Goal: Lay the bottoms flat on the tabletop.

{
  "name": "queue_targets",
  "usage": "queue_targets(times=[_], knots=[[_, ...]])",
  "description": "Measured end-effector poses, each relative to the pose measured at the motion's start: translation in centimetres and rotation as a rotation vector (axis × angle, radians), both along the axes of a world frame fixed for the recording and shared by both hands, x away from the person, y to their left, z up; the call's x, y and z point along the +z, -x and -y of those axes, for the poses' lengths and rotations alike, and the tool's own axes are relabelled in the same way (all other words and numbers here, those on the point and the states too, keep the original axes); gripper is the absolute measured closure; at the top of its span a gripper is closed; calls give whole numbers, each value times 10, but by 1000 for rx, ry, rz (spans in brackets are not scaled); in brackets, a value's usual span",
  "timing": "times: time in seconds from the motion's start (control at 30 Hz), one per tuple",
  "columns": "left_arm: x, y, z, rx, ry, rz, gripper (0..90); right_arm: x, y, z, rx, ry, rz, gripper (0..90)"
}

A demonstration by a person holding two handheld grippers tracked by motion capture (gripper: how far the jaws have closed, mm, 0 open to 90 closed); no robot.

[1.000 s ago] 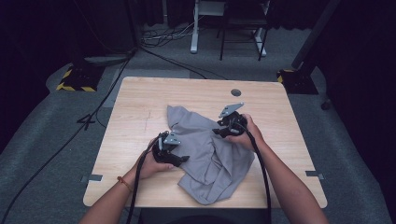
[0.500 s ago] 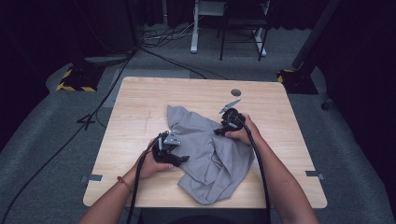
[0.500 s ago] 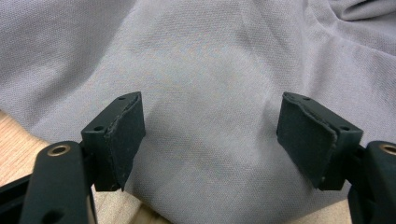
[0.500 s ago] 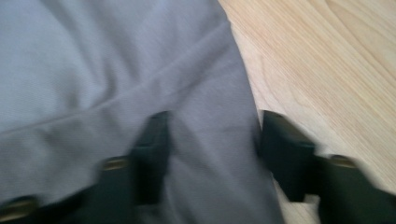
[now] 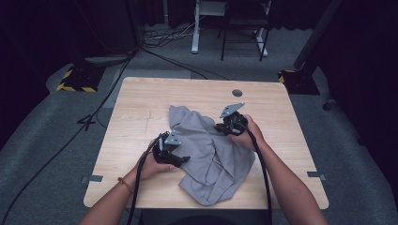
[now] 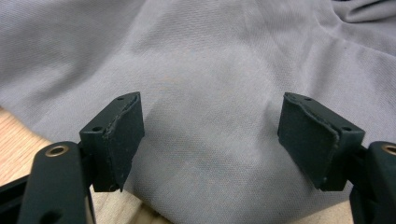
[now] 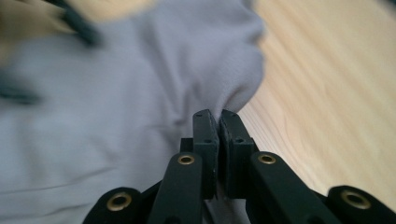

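A crumpled grey garment (image 5: 206, 154) lies on the wooden table (image 5: 141, 103), right of centre. My left gripper (image 5: 180, 159) rests at the cloth's left edge. In the left gripper view its jaws (image 6: 210, 112) stand wide open over the grey fabric (image 6: 210, 51), pressing on nothing. My right gripper (image 5: 219, 127) sits at the garment's upper right part. Its jaws (image 7: 218, 114) have just been closing and now meet on a bunched fold of the garment (image 7: 116, 93) beside bare wood.
A round cable hole (image 5: 237, 93) sits in the table's far right part. Bare wood surrounds the garment on the left and far sides. Beyond the table, cables (image 5: 164, 40) and white desk legs (image 5: 195, 28) stand on the grey floor.
The right gripper's jaws have closed on a fold at the garment's upper right. The left gripper and the rest of the cloth look unmoved.
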State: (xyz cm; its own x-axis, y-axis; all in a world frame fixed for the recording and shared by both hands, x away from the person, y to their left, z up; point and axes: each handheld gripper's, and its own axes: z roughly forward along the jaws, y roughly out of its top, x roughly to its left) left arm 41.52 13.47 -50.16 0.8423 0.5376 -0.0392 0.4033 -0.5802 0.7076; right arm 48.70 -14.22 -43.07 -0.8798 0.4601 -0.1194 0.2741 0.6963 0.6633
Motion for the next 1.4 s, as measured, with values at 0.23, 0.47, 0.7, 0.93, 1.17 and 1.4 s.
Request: queue_targets(times=[0.23, 0.47, 0.7, 0.93, 1.17, 1.4], knots=[[2, 0, -7, 101, -18, -24, 197, 29, 100, -29, 300, 16, 110, 865], [8, 8, -36, 120, -37, -80, 230, -22, 154, -52, 443, 103, -3, 846], [14, 16, -51, 149, 2, -43, 250, -39, 157, -42, 389, 1, -125, 586], [36, 12, -54, 147, 18, 53, 254, 9, 162, -6, 356, -102, -29, 459], [40, -21, -34, 118, 39, 61, 255, 41, 104, -2, 243, -58, 53, 494], [26, -52, -5, 84, 34, 1, 238, -7, 50, -37, 312, 116, -149, 521]])
